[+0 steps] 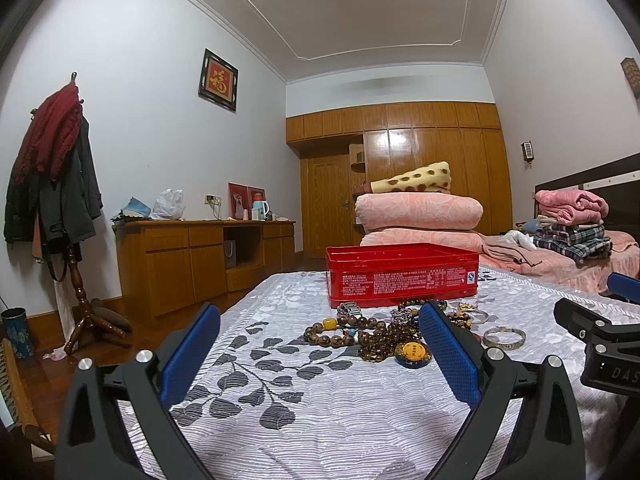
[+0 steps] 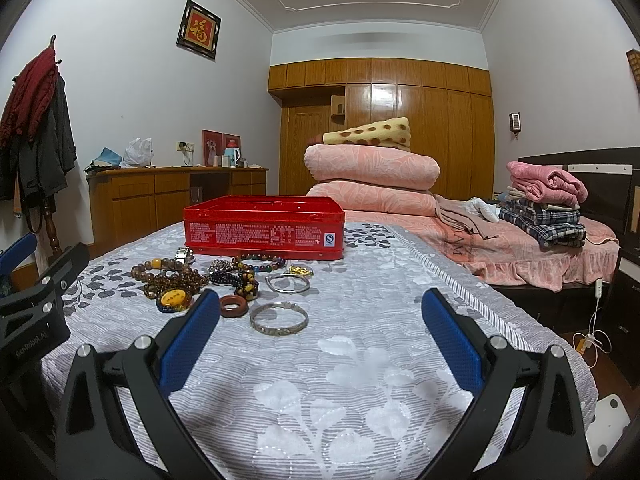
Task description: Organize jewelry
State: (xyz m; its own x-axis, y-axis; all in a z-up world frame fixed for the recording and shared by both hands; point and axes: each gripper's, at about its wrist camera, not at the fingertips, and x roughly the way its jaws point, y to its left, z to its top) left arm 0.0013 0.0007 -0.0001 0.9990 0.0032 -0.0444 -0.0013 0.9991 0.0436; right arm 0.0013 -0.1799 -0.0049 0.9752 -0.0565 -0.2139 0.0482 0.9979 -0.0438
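Both grippers are hovering low over a grey leaf-patterned quilt (image 2: 352, 380), each with its blue pads spread wide apart and nothing between them.

In the left wrist view, the left gripper (image 1: 320, 344) is pointing toward 12 o'clock, where a red tin (image 1: 402, 274) is sitting open-topped on the quilt. Just in front of the tin, a heap of jewelry is lying: brown beads (image 1: 348, 330) tangled at the middle, a yellow pendant (image 1: 414, 353) at the heap's 6 o'clock edge just beside the right pad, and a silver bangle (image 1: 504, 337) at 3 o'clock of the heap. The right gripper's black body is showing at the frame's 3 o'clock edge.

In the right wrist view, the right gripper (image 2: 320, 340) is sitting with the jewelry at its 11 o'clock. The bangle (image 2: 279, 318) is lying flat between the pads, nearer the left one. A brown ring (image 2: 234, 306) is resting just beside the left pad's tip, and a thinner silver bracelet (image 2: 288, 283) is lying at 12 o'clock of the bangle. The tin (image 2: 264, 227) is standing behind them all.

Folded pink bedding (image 2: 372, 172) is stacked beyond the tin.
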